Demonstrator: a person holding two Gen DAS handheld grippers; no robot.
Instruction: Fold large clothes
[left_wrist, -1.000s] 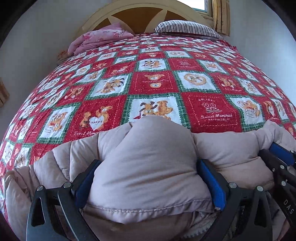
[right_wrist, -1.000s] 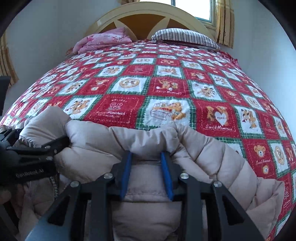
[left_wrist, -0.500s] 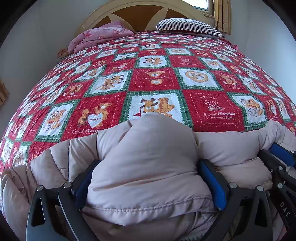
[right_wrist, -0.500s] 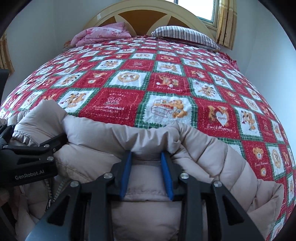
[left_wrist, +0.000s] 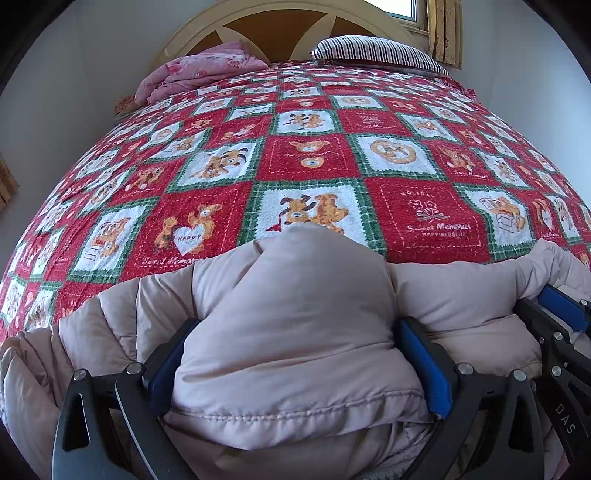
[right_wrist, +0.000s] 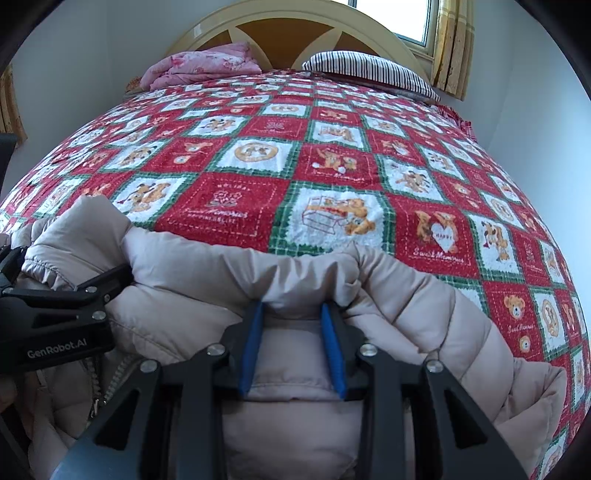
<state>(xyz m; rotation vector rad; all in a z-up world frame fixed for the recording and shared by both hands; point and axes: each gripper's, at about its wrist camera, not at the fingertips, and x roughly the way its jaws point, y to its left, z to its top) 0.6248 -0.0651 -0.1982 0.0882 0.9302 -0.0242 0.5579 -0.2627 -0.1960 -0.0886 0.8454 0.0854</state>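
Left hand-held gripper (left_wrist: 295, 369) clamps a thick bunch of puffer jacket (left_wrist: 295, 314); right hand-held gripper (right_wrist: 293, 347) pinches its edge narrowly, presumably to carry the fold forward over the bed (left_wrist: 306, 155).

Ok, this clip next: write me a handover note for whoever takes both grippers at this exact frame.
Left gripper: clamped on a thick bunch of the beige puffer jacket.
Right gripper: pinching a narrower fold of it.
Jacket lies bunched along the near edge of the bed's red patchwork quilt, zipper visible on the left.
Done: both grips secured.
Left: spread the jacket on the quilt, then fold.
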